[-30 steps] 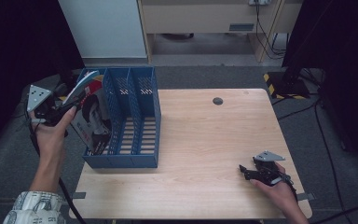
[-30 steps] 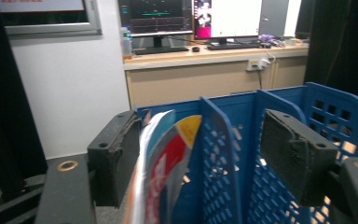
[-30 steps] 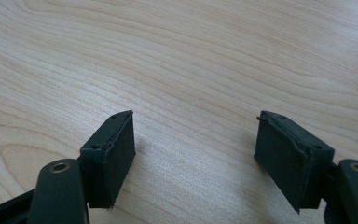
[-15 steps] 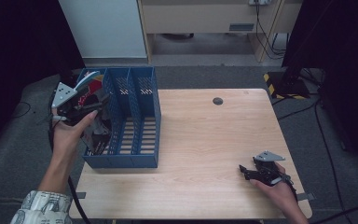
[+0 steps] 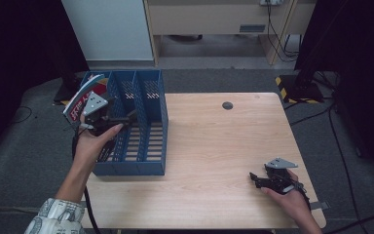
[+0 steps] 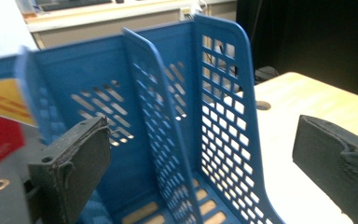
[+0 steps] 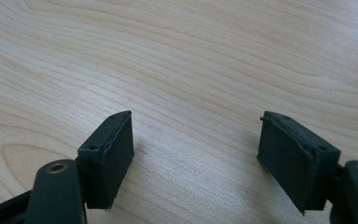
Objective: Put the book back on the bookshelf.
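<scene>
A blue three-slot file rack [image 5: 152, 122] stands on the left part of the wooden table [image 5: 214, 146]. A red, yellow and white book [image 5: 80, 97] leans in its leftmost slot, sticking out over the top. My left gripper [image 5: 129, 117] hovers over the rack's left slots, pointing right. Its jaws have just been opening and stand wide with nothing gripped. In the left gripper view the gripper [image 6: 205, 158] faces the rack's dividers [image 6: 219, 93], with the book [image 6: 0, 121] at the left edge. My right gripper [image 5: 253, 178] rests open on the table near the front right corner; bare wood lies between its jaws [image 7: 196, 154].
A round dark cable hole [image 5: 228, 105] sits in the table's far middle. Behind the table stand a white cabinet [image 5: 109, 29] and a wooden unit, with cables on the floor. A yellow-black striped base [image 5: 285, 85] lies beyond the far right corner.
My left hand moved right and slightly down, from beside the rack's left edge to over its left slots. The book stayed leaning in the leftmost slot. The right gripper kept still.
</scene>
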Motion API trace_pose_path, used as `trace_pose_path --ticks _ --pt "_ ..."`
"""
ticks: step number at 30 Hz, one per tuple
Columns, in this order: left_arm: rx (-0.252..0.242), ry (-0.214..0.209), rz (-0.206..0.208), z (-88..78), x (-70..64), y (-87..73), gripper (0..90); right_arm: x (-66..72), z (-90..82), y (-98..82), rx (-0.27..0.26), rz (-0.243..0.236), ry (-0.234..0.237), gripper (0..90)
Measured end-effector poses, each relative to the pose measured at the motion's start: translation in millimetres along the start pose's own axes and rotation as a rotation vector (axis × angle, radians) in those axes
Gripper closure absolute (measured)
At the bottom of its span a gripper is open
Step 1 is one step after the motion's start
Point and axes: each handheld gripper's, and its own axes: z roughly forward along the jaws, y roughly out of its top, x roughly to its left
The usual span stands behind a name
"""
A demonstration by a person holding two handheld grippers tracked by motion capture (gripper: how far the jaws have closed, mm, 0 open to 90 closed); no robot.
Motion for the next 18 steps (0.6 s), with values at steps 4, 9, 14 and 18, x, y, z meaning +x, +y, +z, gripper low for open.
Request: trace_pose_path --ticks 4,9,14,18 --pt "0.026 -0.02 -0.003 9.2 -9.7 -5.5 3.2 0.3 0.3 -0.1 -0.001 -0.001 -0.003 25.5" --pt "0.058 -0.04 0.006 18.4 -20.4 -13.5 2.7 0.8 0.0 -0.2 0.002 -0.002 -0.003 24.8" --pt "0.092 -0.072 0.02 26.3 -32.9 -18.3 2.5 1.1 0.2 -0.2 0.003 -0.002 -0.004 23.7" --pt "0.113 -0.091 0.027 32.2 -43.7 -21.2 2.5 1.6 0.4 -0.1 0.007 -0.004 -0.003 21.6"
